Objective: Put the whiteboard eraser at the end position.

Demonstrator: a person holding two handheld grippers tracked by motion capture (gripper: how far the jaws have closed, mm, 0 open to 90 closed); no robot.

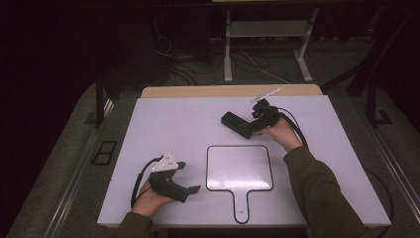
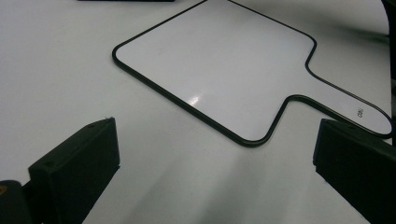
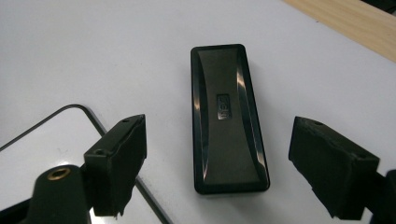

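A paddle-shaped whiteboard (image 1: pixel 239 167) with a black rim lies flat mid-table, its handle toward the near edge. A black eraser (image 1: pixel 233 121) lies flat beyond it. My right gripper (image 1: pixel 253 124) hovers at the eraser's right end, open. In the right gripper view the eraser (image 3: pixel 228 121) lies between and ahead of the spread jaws, untouched by the pads, with a whiteboard corner (image 3: pixel 42 149) at lower left. My left gripper (image 1: pixel 189 177) rests at the near left, open and holding nothing. Its own view shows the whiteboard (image 2: pixel 219 65) ahead of the wide jaws of the left gripper (image 2: pixel 215 158).
The white tabletop (image 1: pixel 163 124) ends in a wooden strip (image 1: pixel 223 91) at the far side. Beyond it, on the dark floor, are cables and white frame legs (image 1: pixel 228 49). The person's sleeves come in from the near edge.
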